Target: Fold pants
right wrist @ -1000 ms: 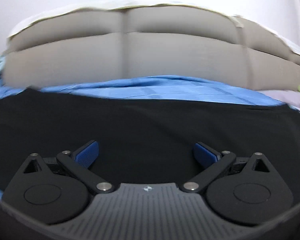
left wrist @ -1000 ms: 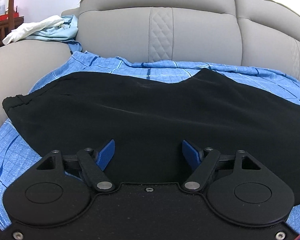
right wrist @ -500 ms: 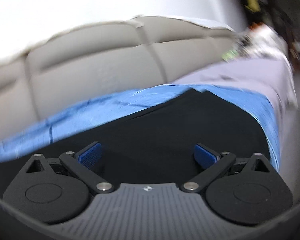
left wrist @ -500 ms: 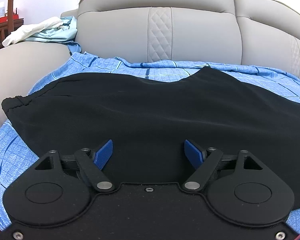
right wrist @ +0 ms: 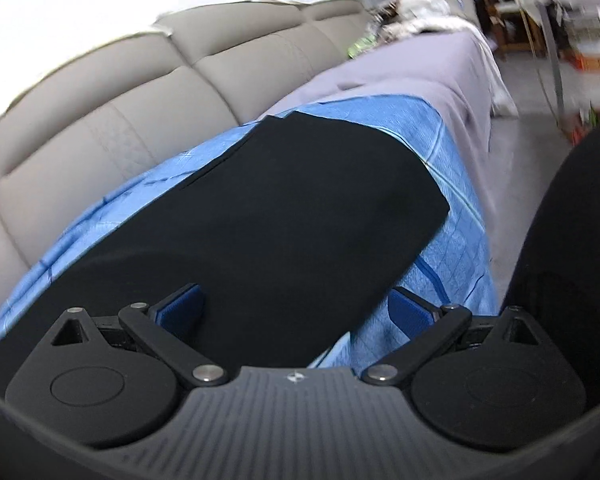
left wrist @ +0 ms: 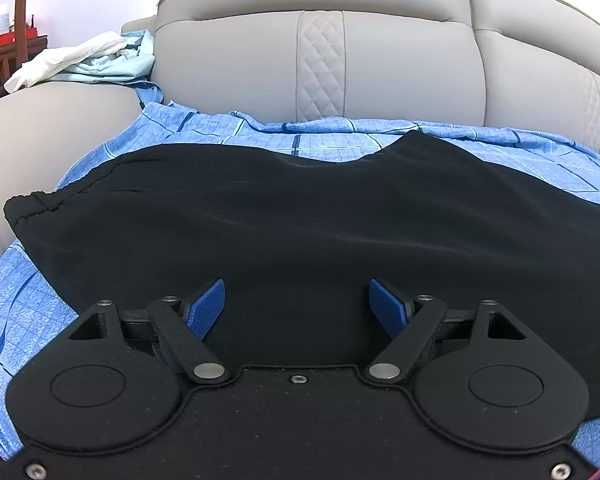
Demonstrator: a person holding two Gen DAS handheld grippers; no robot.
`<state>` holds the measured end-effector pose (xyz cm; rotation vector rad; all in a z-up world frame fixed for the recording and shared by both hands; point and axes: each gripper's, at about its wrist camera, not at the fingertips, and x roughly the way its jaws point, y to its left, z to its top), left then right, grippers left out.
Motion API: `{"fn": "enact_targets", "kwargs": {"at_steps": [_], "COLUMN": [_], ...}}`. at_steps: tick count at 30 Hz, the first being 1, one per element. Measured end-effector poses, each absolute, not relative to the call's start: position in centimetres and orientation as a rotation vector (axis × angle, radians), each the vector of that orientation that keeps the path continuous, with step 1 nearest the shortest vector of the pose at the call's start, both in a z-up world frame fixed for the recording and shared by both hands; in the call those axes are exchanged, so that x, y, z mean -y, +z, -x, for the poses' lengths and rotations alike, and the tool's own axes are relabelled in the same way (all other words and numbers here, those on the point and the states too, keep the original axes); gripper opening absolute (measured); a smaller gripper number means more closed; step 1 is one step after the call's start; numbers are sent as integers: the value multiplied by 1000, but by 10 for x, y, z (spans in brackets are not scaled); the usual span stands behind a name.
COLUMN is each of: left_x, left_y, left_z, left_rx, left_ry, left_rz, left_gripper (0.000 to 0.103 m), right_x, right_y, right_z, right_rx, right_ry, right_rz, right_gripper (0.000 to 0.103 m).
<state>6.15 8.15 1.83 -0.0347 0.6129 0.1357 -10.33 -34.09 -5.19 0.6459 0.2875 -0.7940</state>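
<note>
Black pants [left wrist: 300, 224] lie flat across a blue checked sheet [left wrist: 312, 136] on a grey sofa, waistband [left wrist: 24, 204] at the left. My left gripper [left wrist: 297, 306] is open and empty, low over the pants' near edge. In the right wrist view the pants' leg end [right wrist: 320, 200] stretches away toward the hem at the upper right. My right gripper [right wrist: 298, 310] is open and empty over the near edge of that leg, its right finger [right wrist: 410, 310] above the sheet [right wrist: 452, 240].
The sofa backrest [left wrist: 320, 64] rises behind the sheet. White and pale blue clothes [left wrist: 88, 60] lie on the left armrest. A grey cover [right wrist: 420, 68] lies past the sheet on the right, with floor and cluttered furniture [right wrist: 540, 40] beyond. A dark-clothed leg [right wrist: 572, 240] is at the right.
The right gripper has swung right along the pants, from facing the backrest to the leg end and sofa's right side. The left gripper has barely moved. Both stay open.
</note>
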Motion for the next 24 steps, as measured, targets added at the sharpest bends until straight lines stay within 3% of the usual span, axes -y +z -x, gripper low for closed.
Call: {"fn": "enact_targets", "kwargs": {"at_steps": [10, 16, 24], "left_x": [-82, -82, -81], "left_y": [19, 20, 20], "left_z": [-63, -64, -64], "left_rx": [-625, -629, -629], "left_ry": [136, 140, 146], "left_rz": [32, 36, 38], "left_gripper": [79, 79, 79], "right_x": [407, 412, 428], "right_y": [-56, -47, -64], "right_z": [86, 86, 96], "right_rx": [-182, -158, -174], "right_ry": [-836, -823, -931], "right_rz": [-726, -670, -783], "right_gripper": [103, 93, 102]}}
